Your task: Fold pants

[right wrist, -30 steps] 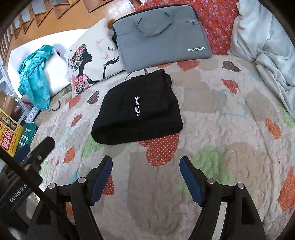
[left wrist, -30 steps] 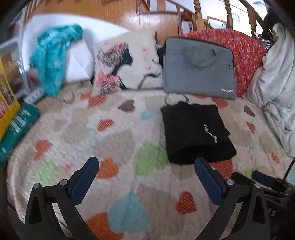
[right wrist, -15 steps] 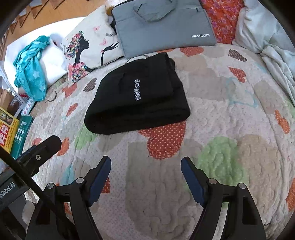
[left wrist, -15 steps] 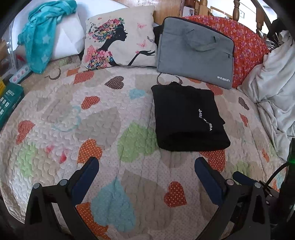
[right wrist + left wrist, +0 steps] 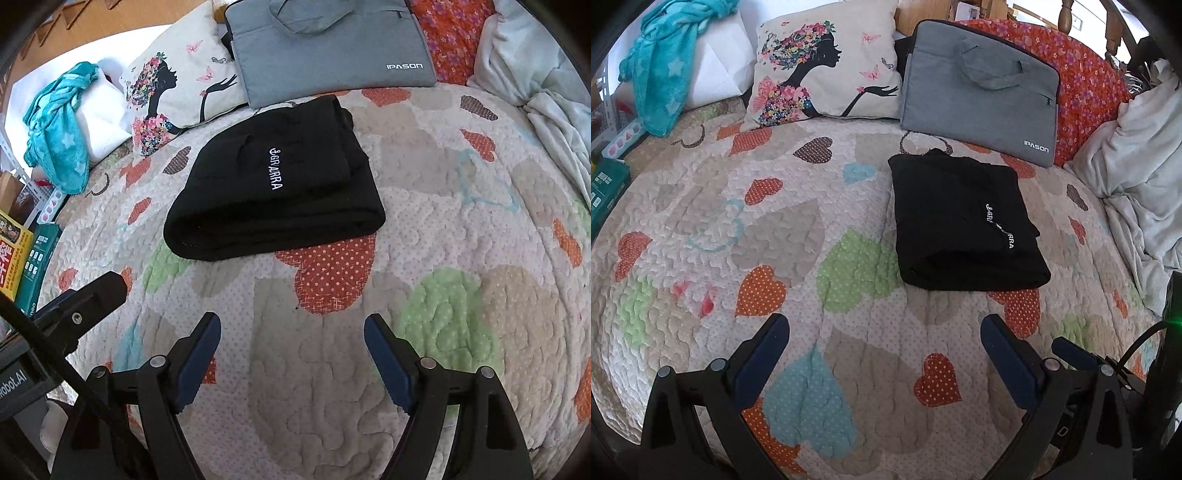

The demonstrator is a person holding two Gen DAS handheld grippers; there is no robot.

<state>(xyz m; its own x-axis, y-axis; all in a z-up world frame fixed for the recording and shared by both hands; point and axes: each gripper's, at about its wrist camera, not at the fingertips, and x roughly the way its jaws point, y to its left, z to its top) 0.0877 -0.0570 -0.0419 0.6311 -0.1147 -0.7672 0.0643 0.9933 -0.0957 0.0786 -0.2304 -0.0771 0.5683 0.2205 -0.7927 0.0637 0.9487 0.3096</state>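
Black pants (image 5: 964, 221) with white lettering lie folded into a thick rectangle on the heart-patterned quilt (image 5: 783, 236). The right wrist view shows the same pants (image 5: 280, 184) ahead and a little left. My left gripper (image 5: 884, 334) hangs open over the quilt, short of the pants and to their left, with nothing between its blue pads. Open as well, my right gripper (image 5: 291, 332) hovers above a red dotted heart just short of the folded edge, and its jaws hold nothing. Part of the left gripper's body (image 5: 85, 299) shows at the left of the right wrist view.
A grey laptop bag (image 5: 979, 88) and a printed cushion (image 5: 823, 70) lean at the bed's far side. A teal towel (image 5: 661, 62) lies on a white pillow at far left. A pale crumpled blanket (image 5: 1137, 177) is heaped on the right. Boxes (image 5: 22, 258) stand off the left edge.
The left view has tipped downward, so the pants and bag now sit lower and nearer. The right gripper has sunk slightly toward the quilt. Both grippers stay open and empty.
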